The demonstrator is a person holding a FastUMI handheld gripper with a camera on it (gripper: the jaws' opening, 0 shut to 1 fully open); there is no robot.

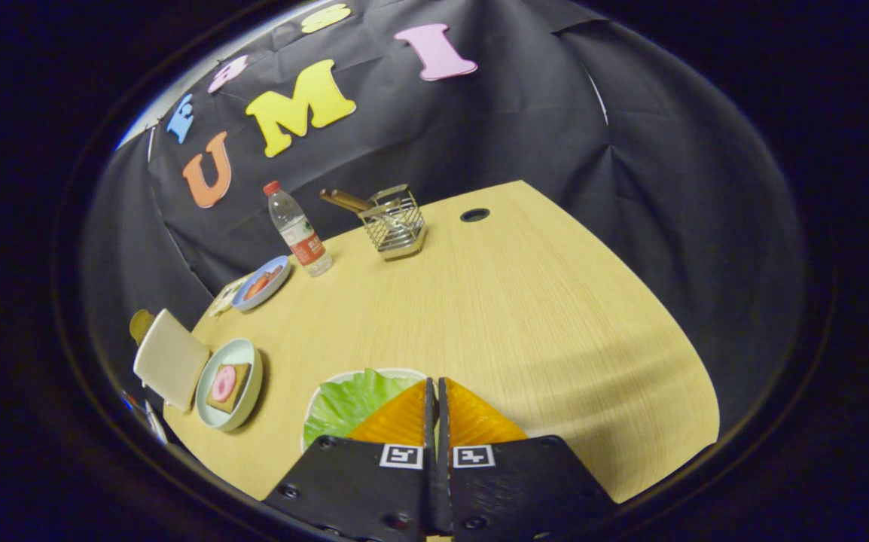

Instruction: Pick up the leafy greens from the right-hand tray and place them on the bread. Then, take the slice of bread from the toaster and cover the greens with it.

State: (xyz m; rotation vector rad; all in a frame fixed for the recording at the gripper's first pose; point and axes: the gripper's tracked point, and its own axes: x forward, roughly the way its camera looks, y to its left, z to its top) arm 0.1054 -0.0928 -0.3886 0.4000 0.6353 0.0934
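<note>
Green leafy greens (348, 403) lie on a white tray (397, 372) on the wooden table (525, 316), just ahead and to the left of the gripper (434, 384), whose fingers (404, 418) are pressed close together with nothing between them. Farther left, a plate (233, 352) holds bread (237, 385) with a pink slice on top, and the toaster (169, 360) stands next to it. Far back are a bottle (299, 229) and a wire basket (395, 223).
</note>
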